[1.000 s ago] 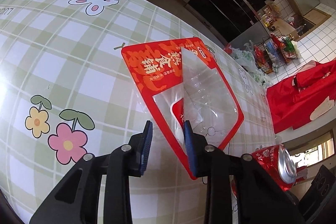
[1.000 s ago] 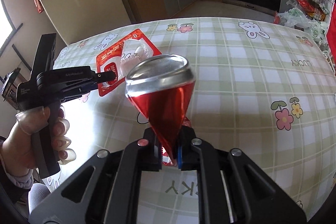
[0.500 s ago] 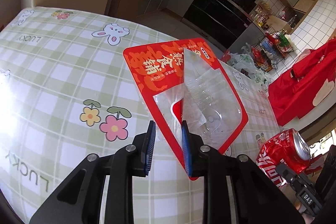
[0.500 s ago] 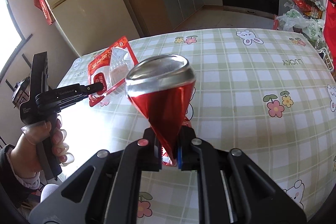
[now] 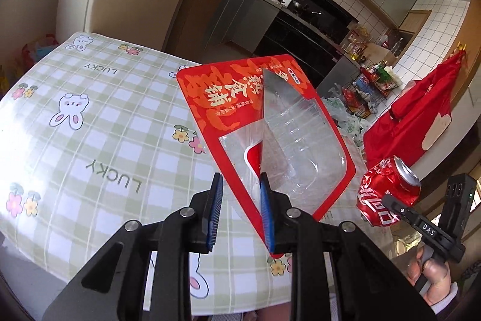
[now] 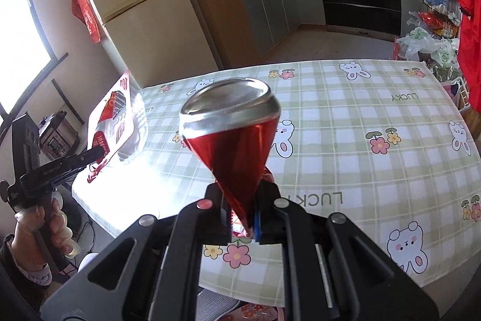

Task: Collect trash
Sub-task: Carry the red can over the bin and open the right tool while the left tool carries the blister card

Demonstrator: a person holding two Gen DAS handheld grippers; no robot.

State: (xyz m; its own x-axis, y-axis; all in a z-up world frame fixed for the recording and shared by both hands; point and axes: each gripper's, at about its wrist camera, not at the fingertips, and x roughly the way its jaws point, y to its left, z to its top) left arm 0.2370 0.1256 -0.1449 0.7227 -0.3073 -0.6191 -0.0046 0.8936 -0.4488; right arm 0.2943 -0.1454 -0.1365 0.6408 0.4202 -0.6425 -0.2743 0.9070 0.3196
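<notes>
Above the table (image 5: 90, 116), checked cloth with rabbits and flowers, both pieces of trash ride clear of the surface. Left gripper (image 5: 240, 212): the red and clear food package (image 5: 270, 122) stands on edge, long axis running up and away from the fingers; its lower edge lies against the right-hand blue pad, and the pads look partly apart, so how firm the hold is cannot be told. Right gripper (image 6: 240, 212): fingers clamped on the crushed end of the red can (image 6: 231, 134), rim end pointing away. No bin visible in either view; judged next, each hand carries its own piece.
</notes>
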